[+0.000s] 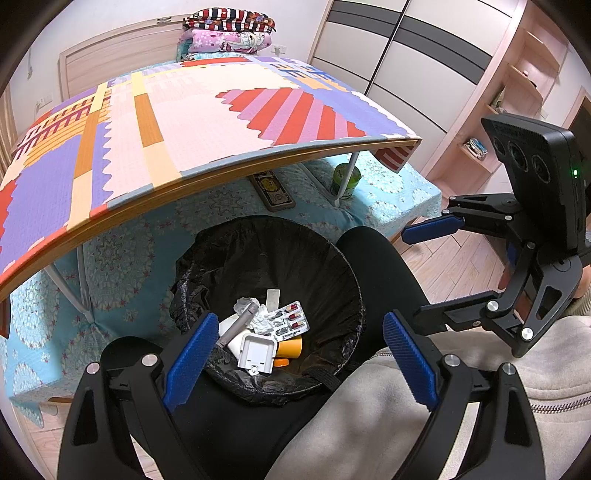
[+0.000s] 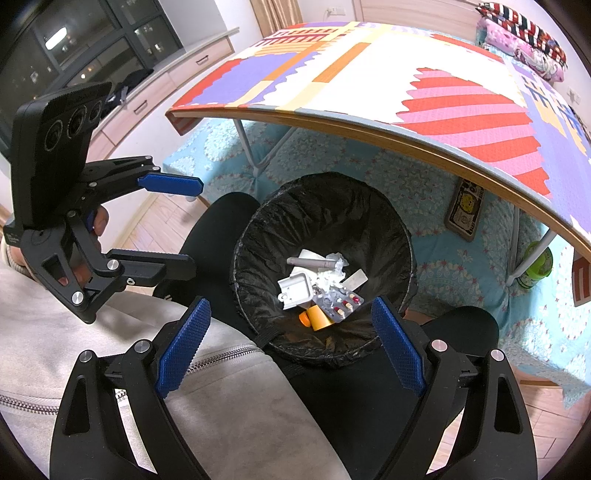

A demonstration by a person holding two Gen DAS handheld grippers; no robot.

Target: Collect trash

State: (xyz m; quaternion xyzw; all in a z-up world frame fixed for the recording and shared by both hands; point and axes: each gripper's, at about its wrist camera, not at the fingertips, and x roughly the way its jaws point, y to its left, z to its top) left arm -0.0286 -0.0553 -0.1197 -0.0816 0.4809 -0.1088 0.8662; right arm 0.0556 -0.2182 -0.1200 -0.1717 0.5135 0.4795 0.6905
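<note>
I read this as near done: trash [image 1: 266,328] sits in the black-lined bin [image 1: 332,258] between my knees. Left gripper [image 1: 295,354] and right gripper [image 2: 291,343] both wide, fingers empty. Counter [image 1: 221,118] looks cleared, far end unclear.

Worktop [image 1: 207,122]: folding type w/ thin white legs, standing on the bed [image 1: 229,206]; covered by a bright patchwork mat (red/purple stripes, orange, lilac), nothing else on top. Bed has a turquoise patterned sheet. On it, under the worktop: flat banknote-print case [image 1: 273,190] and a green bottle [image 1: 345,181] upright beside a leg. Folded blankets [image 1: 229,35] stacked at the far end by the headboard. Wood floor [image 1: 454,258] alongside; bin [image 1: 332,254] w/ black liner stands close to the bed, btwn the person's knees.
</note>
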